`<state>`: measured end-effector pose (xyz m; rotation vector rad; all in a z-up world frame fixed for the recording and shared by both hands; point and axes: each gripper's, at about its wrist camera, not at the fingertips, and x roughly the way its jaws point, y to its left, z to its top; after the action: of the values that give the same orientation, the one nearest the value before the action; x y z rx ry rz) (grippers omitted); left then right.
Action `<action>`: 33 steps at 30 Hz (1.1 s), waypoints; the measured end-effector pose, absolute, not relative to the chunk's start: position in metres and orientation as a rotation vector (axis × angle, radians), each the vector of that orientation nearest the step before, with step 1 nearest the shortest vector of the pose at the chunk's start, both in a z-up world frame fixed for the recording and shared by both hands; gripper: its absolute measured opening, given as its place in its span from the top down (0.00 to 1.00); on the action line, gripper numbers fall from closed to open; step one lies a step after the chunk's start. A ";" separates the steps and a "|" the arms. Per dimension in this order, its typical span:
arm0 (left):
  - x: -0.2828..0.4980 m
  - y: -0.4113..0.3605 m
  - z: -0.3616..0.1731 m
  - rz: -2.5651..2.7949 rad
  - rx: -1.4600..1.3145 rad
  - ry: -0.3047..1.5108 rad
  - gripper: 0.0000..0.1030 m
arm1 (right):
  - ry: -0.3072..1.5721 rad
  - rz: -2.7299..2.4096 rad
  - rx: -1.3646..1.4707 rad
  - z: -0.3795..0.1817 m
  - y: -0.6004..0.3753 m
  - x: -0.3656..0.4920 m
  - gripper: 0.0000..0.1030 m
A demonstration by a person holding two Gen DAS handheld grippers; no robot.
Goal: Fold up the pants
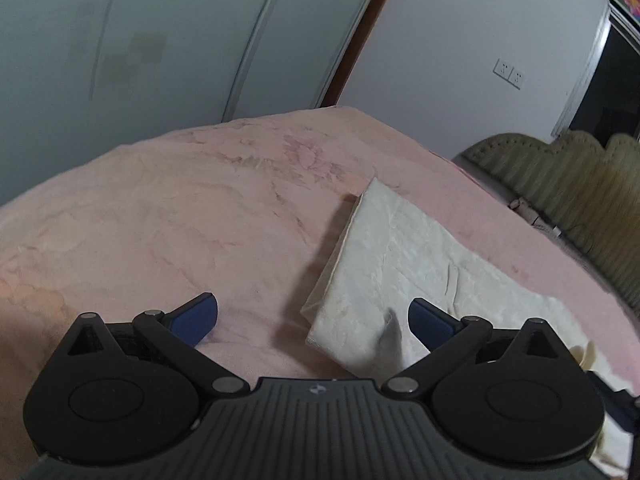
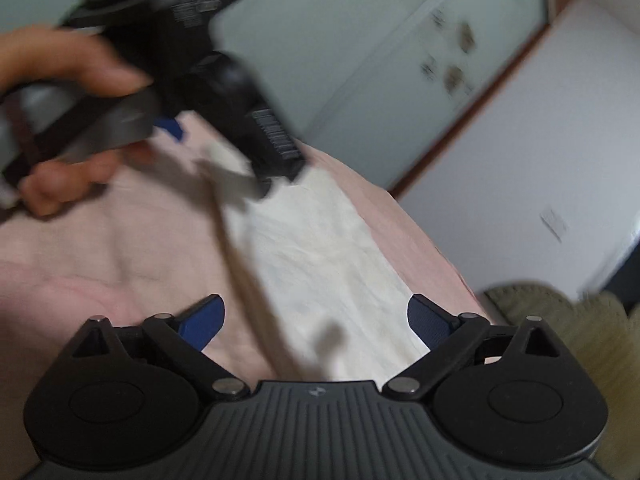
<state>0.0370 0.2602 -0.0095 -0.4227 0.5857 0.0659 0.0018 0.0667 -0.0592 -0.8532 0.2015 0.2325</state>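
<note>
on the pink bed (image 1: 160, 220), folded white pants (image 1: 400, 264); left hand-held gripper (image 1: 313, 320) and right hand-held gripper (image 2: 316, 320) gape empty.

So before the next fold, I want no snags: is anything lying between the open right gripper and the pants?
Nothing visible. The right gripper, jaws wide and empty, looks straight onto the white pants on the pink blanket; the left gripper hangs farther off.

Nothing here is legible to me; the white print on my black left gripper body (image 2: 192, 12), at ten o'clock, is blurred.
</note>
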 end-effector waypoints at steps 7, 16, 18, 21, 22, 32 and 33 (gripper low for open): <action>0.040 0.255 -0.001 -0.018 -0.497 0.642 0.00 | 0.236 0.166 -0.831 -0.053 0.080 0.054 0.11; 0.077 0.279 -0.013 -0.189 -0.959 0.713 0.00 | 0.195 0.139 -0.494 -0.013 0.050 0.069 0.09; 0.093 0.271 -0.016 -0.215 -1.002 0.734 0.00 | 0.210 0.151 -0.463 -0.010 0.043 0.071 0.09; 0.112 0.258 -0.015 -0.177 -0.951 0.744 0.04 | 0.251 0.200 -0.457 -0.009 0.041 0.072 0.09; 0.116 0.256 -0.016 -0.171 -0.942 0.743 0.09 | 0.267 0.230 -0.463 -0.009 0.039 0.070 0.09; 0.116 0.258 -0.024 -0.081 -0.866 0.745 0.83 | 0.294 0.401 -0.152 0.022 -0.025 0.047 0.09; 0.116 0.256 -0.021 -0.075 -0.822 0.739 0.86 | 0.327 0.336 -0.175 0.019 -0.023 0.056 0.09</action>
<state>0.1160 0.2556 -0.0205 -0.8220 0.7391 -0.0746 0.0563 -0.0234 0.0187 -0.1747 0.3267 0.3361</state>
